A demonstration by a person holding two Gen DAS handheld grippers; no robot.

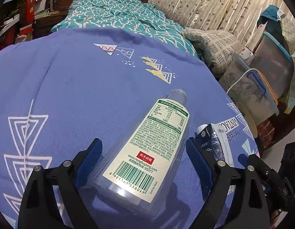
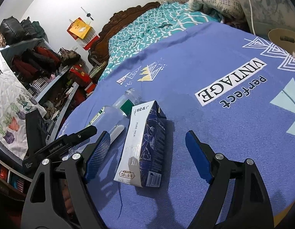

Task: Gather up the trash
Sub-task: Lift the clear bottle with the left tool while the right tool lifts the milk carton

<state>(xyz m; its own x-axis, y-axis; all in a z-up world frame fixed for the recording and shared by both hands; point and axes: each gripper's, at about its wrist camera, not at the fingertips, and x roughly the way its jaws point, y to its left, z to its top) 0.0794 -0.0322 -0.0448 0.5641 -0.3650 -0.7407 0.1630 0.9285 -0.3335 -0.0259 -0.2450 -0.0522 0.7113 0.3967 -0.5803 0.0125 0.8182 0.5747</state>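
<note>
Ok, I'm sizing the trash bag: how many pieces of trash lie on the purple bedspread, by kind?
Clear plastic bottle: 1
Milk carton: 1
Total: 2, both lying on the purple bedspread.

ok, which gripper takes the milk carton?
Right. The right gripper is open with the milk carton lying between its fingers; the left gripper straddles the clear bottle.

left gripper (image 1: 142,148) fingers apart | bottle (image 1: 145,148) between | carton (image 1: 214,143) beside
</note>
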